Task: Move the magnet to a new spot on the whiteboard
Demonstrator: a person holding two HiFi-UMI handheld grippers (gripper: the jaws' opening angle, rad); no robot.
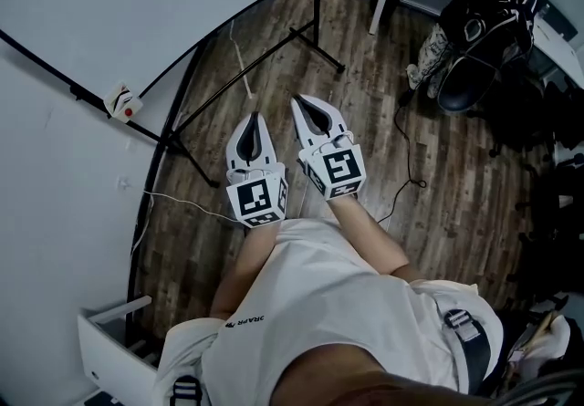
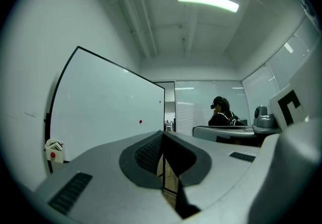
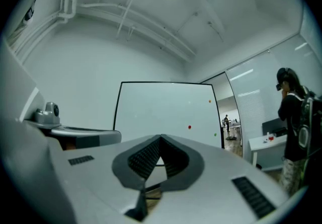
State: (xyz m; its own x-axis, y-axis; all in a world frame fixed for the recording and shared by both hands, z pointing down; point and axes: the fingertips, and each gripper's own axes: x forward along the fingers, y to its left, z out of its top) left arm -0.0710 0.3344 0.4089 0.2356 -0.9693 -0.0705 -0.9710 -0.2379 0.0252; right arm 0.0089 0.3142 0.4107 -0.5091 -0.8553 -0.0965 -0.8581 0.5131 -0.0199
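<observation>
Right gripper view: red magnet (image 3: 189, 127) on whiteboard (image 3: 151, 109), near right edge. Left gripper (image 1: 254, 118) and right gripper (image 1: 302, 103) well apart from board, jaws together, empty. Magnet likely small, light, stiff, slick; pinch across rim.
</observation>
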